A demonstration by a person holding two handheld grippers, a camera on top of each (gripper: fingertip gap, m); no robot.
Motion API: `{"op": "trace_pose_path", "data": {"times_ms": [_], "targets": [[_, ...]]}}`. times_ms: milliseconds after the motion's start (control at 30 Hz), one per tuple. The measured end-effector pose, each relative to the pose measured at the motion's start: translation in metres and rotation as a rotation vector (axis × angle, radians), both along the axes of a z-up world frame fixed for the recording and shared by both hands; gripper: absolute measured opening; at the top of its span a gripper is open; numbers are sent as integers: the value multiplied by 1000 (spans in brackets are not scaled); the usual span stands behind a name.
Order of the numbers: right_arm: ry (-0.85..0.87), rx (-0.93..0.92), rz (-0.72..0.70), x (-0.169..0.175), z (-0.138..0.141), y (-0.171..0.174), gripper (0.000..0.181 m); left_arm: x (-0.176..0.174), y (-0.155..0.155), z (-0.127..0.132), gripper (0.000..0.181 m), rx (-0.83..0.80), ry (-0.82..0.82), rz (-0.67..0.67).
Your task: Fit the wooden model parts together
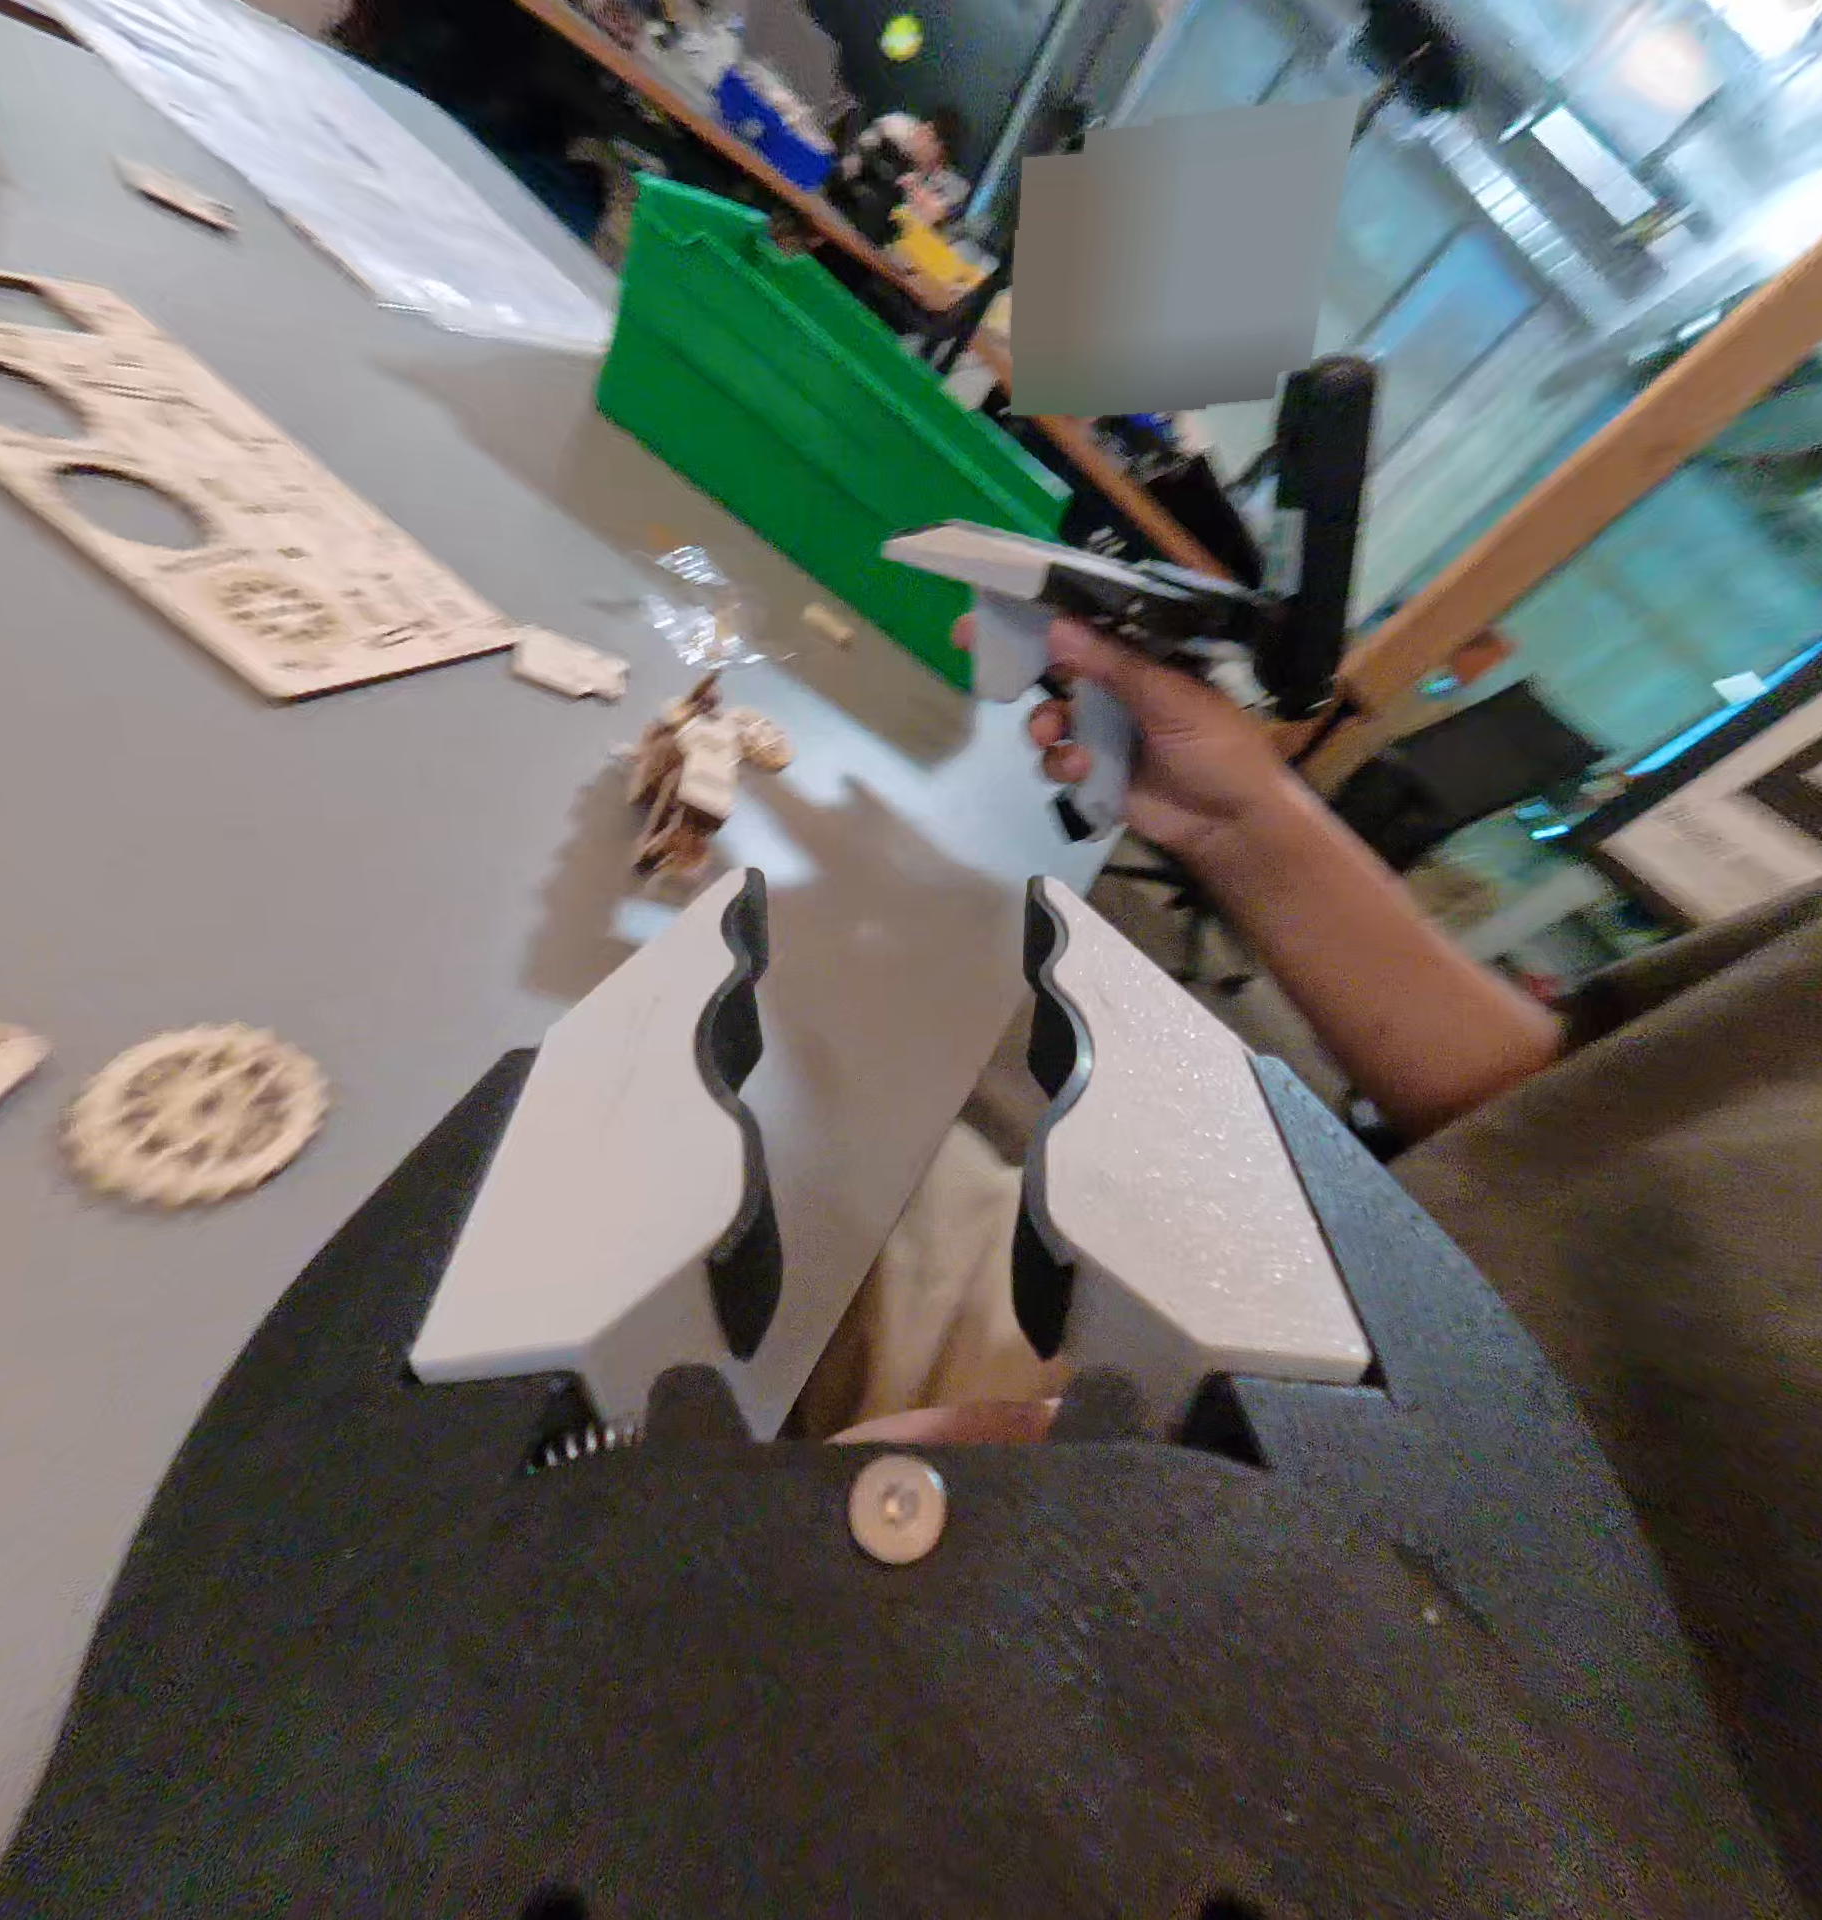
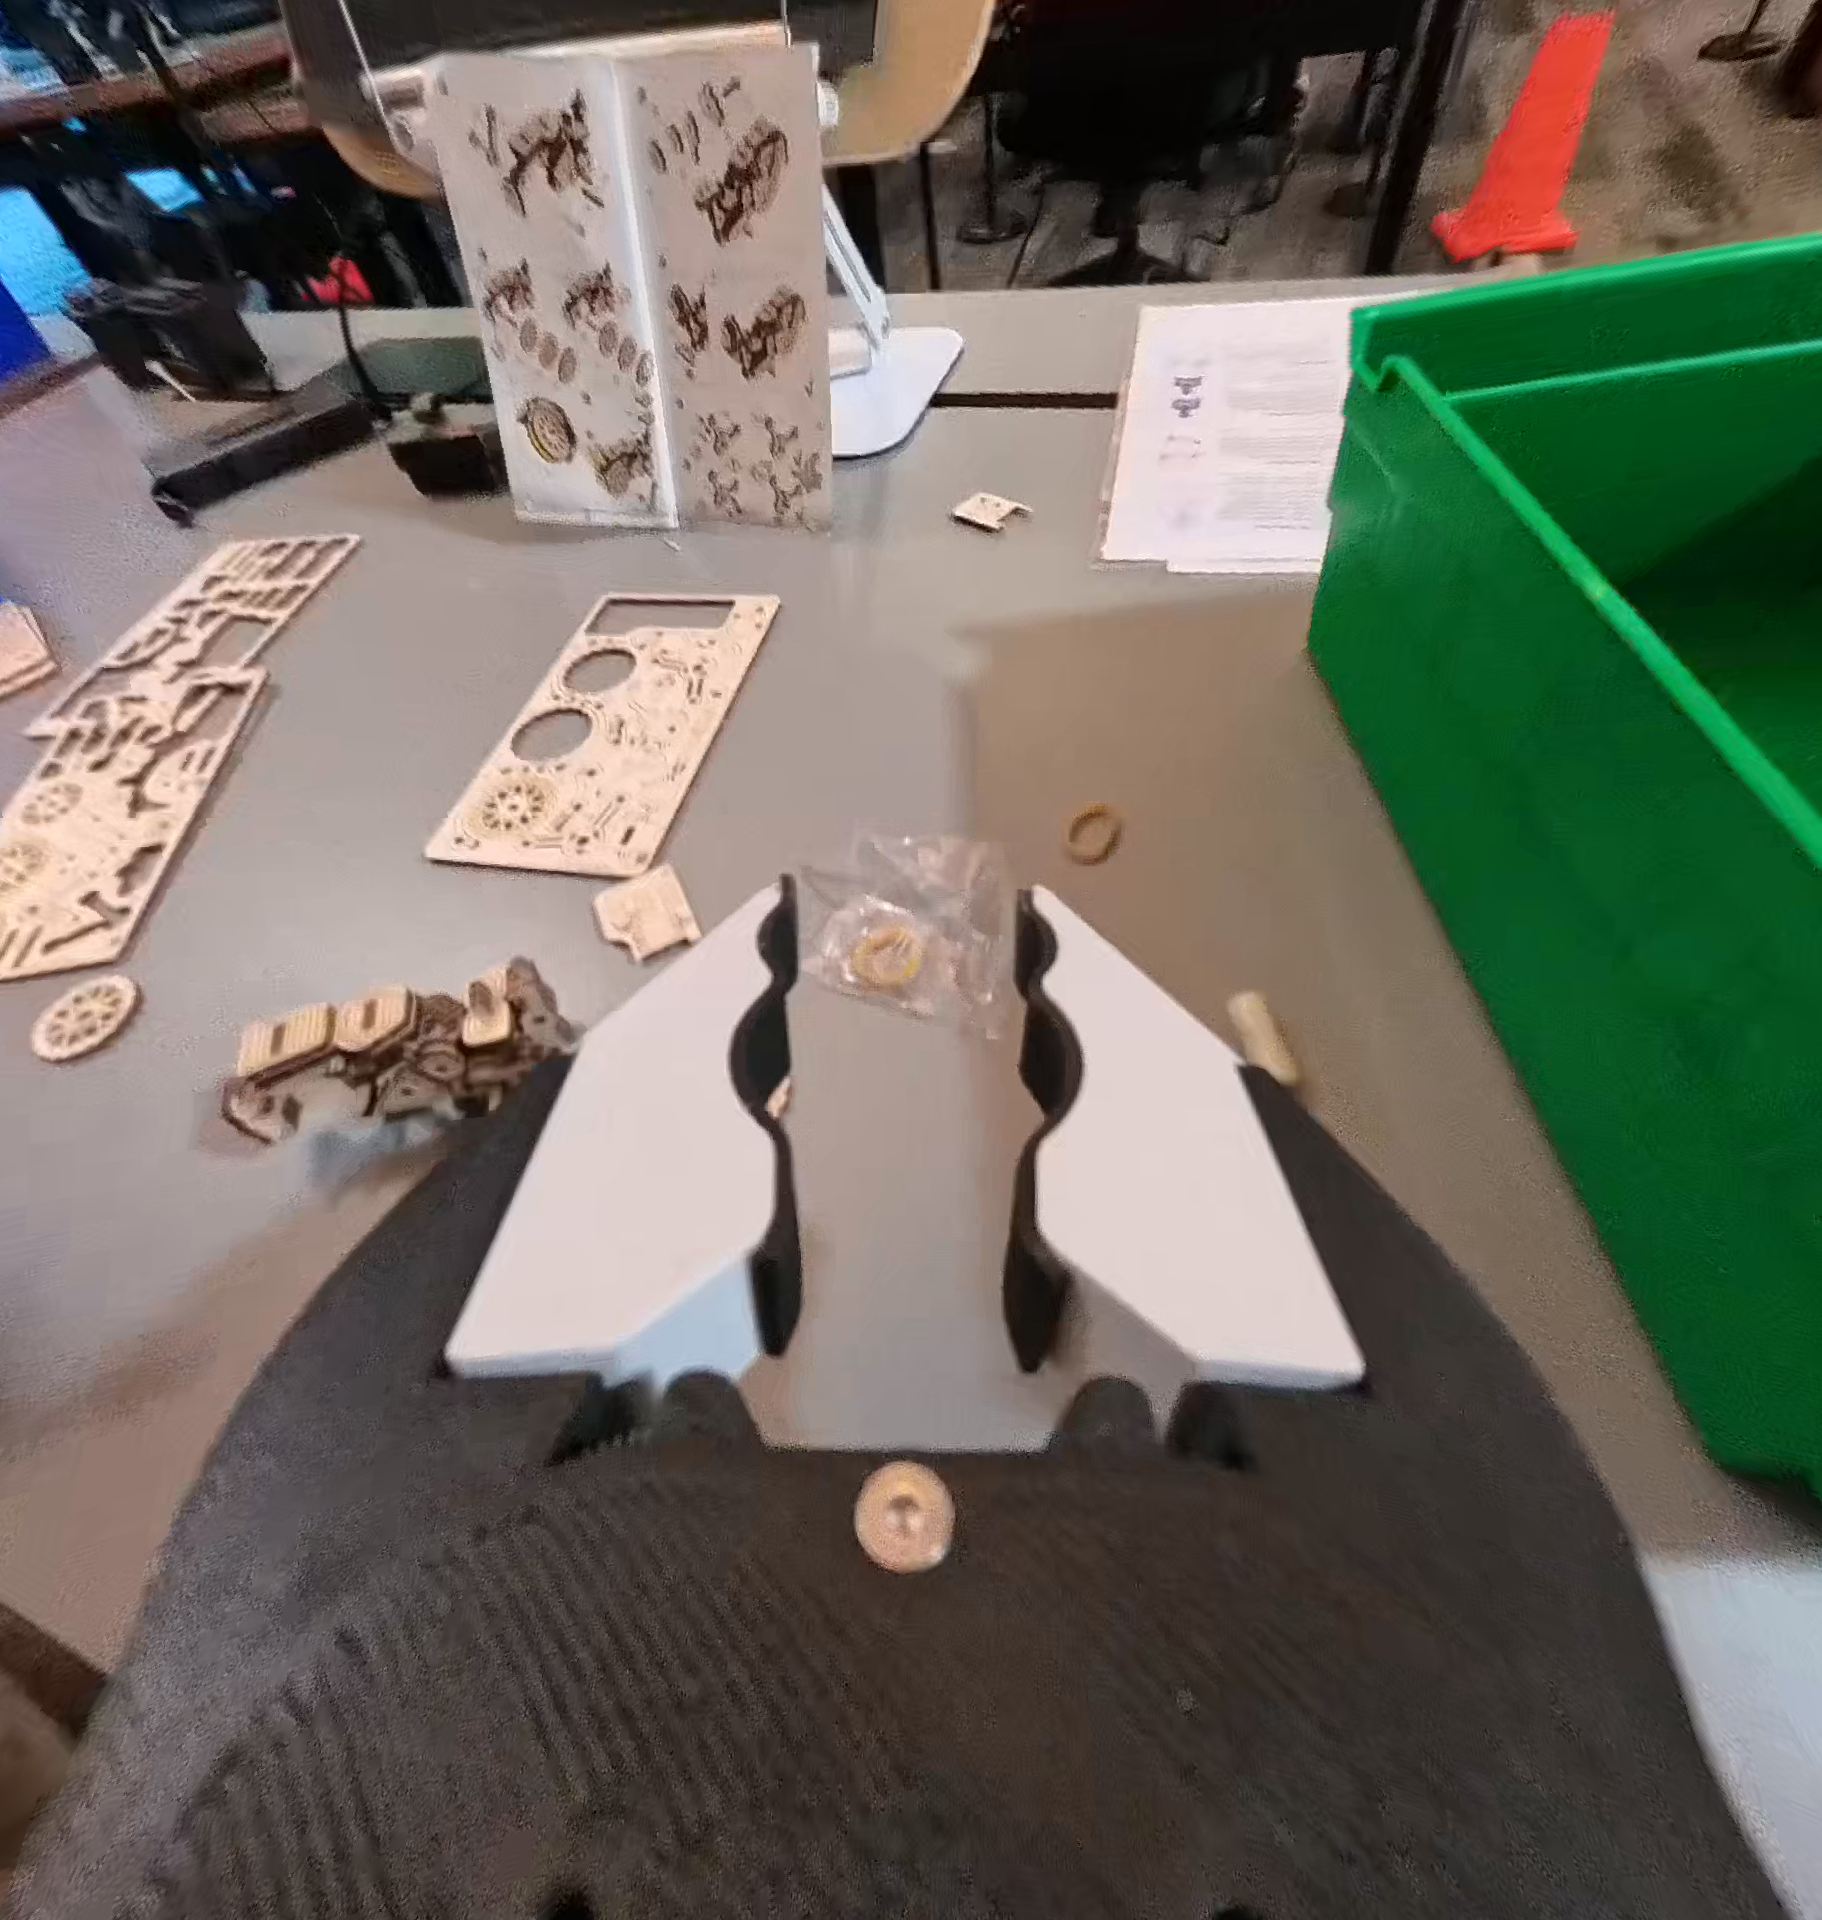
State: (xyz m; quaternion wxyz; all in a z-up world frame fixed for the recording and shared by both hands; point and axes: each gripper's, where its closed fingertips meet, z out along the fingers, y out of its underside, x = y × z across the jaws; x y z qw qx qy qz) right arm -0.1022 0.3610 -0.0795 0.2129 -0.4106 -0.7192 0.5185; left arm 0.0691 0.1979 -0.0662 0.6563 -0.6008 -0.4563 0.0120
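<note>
A partly built wooden model (image 2: 398, 1044) lies on the grey table, left of my right gripper (image 2: 902, 899); it also shows in the left wrist view (image 1: 701, 771). My right gripper is open and empty, above a clear plastic bag (image 2: 912, 951) with a small ring inside. My left gripper (image 1: 891, 888) is open and empty, at the table's near edge. A loose wooden gear wheel (image 1: 192, 1114) lies to its left. The wheel also shows in the right wrist view (image 2: 86, 1015). The other gripper (image 1: 1000, 582) shows in a hand farther off.
A green bin (image 2: 1572, 748) stands at the right. Wooden part sheets (image 2: 616, 727) (image 2: 107, 790) lie on the table, with a small flat piece (image 2: 649, 912), a ring (image 2: 1094, 833) and a pale dowel (image 2: 1262, 1031). A printed box (image 2: 642, 291) and a paper sheet (image 2: 1229, 436) stand behind. There is about 25 cm between the tips of the two grippers. From the left gripper's tips to the loose wooden gear wheel (image 1: 192, 1114) is close to 11 cm. It turns up in the right wrist view (image 2: 71, 1009) as well.
</note>
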Motion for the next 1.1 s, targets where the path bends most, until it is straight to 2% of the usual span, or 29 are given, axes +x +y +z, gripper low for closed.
{"op": "trace_pose_path", "data": {"times_ms": [100,167,267,367,467,533,700,767,900,1100], "targets": [[5,121,-29,-27,-5,4,34,-24,18,24,49,134,8,-87],[2,167,-27,-50,-9,-3,29,-44,15,31,52,118,13,-86],[-78,225,-2,-85,-25,-16,30,-65,10,51,54,100,87,-63],[-169,197,18,-105,-34,-27,34,-91,8,57,54,-22,136,-36],[-175,160,64,-110,-28,-33,36,-109,12,59,53,-65,158,-21],[-178,220,83,-106,-33,-27,35,-121,12,52,52,-67,149,5],[-154,369,63,-112,-48,-12,36,-163,-9,29,46,-18,95,227],[-159,316,75,-119,-43,-21,37,-172,-9,29,46,-18,104,258],[-232,187,111,-130,-37,-37,38,-178,-2,38,44,-75,202,267],[-181,317,91,-121,-35,-19,36,-169,-2,29,40,-209,302,286]]}}
